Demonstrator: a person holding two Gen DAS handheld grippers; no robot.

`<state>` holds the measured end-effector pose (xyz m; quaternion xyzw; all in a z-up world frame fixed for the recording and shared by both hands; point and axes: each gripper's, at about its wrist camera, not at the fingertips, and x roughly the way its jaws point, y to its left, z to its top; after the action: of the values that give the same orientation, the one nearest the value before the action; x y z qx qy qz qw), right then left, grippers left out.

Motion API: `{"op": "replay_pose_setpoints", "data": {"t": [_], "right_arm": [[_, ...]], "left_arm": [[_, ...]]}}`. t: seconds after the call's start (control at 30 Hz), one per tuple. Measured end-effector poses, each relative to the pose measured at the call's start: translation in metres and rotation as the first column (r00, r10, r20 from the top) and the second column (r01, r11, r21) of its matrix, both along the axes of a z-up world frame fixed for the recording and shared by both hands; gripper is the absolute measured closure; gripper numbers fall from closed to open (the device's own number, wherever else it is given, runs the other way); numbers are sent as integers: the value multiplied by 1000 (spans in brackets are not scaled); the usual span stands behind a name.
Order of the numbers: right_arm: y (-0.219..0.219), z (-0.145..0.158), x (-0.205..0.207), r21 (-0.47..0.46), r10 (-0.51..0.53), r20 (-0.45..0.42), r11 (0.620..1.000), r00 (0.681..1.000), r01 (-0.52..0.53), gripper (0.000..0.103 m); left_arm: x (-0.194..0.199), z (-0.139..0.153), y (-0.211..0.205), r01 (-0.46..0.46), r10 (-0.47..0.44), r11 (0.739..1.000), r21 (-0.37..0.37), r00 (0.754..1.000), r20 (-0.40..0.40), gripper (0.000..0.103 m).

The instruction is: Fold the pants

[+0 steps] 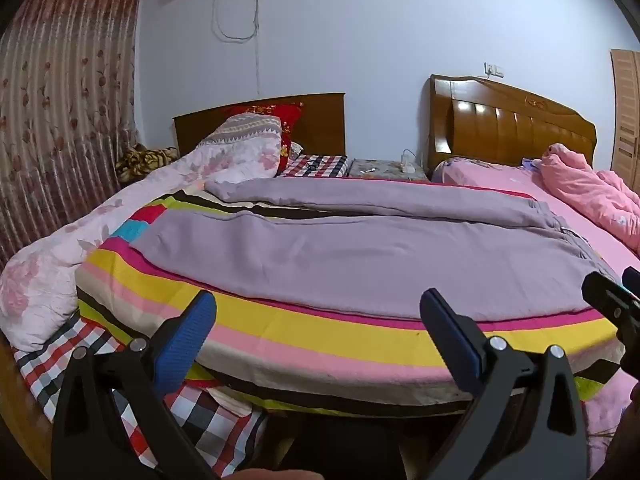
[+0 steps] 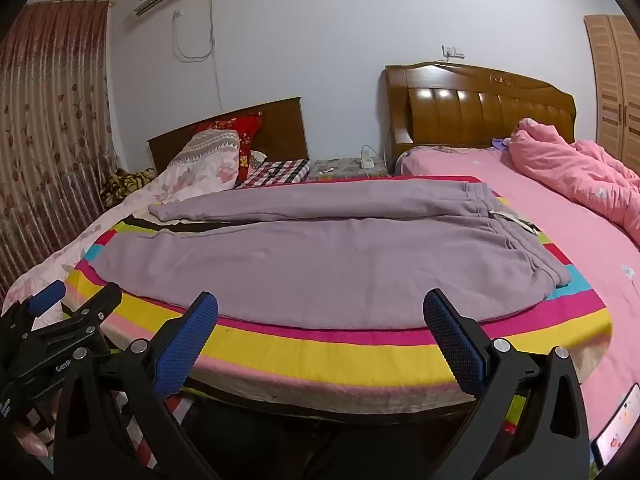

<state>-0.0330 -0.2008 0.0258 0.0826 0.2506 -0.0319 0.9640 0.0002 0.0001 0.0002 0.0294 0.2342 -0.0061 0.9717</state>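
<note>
1. The pants (image 2: 304, 256), a lilac pair, lie spread flat on a striped blanket (image 2: 320, 354) on the bed, waistband toward 3 o'clock and the two legs running toward 9 o'clock.
2. The left claw (image 1: 318, 318) gapes wide with nothing between its blue pads (image 1: 184, 344), hanging over the blanket's near edge at 6 o'clock from the pants.
3. The right claw (image 2: 320, 318) is likewise wide and empty, apart from the cloth.
4. In the right wrist view the left claw shows at 8 o'clock.
5. A pink quilt (image 2: 580, 176) is bunched at 2 o'clock, well apart from the pants.
6. A phone (image 2: 618, 426) lies at 4 o'clock on the pink sheet.
</note>
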Motion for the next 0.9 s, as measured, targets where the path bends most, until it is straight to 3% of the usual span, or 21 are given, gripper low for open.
{"op": "replay_pose_setpoints", "data": {"t": [0.9], "right_arm": [[-5, -8, -1, 16, 4, -8, 1000, 1000, -3, 4]], "left_arm": [[0, -9, 0, 22, -22, 1000, 14, 1000, -13, 1]]}}
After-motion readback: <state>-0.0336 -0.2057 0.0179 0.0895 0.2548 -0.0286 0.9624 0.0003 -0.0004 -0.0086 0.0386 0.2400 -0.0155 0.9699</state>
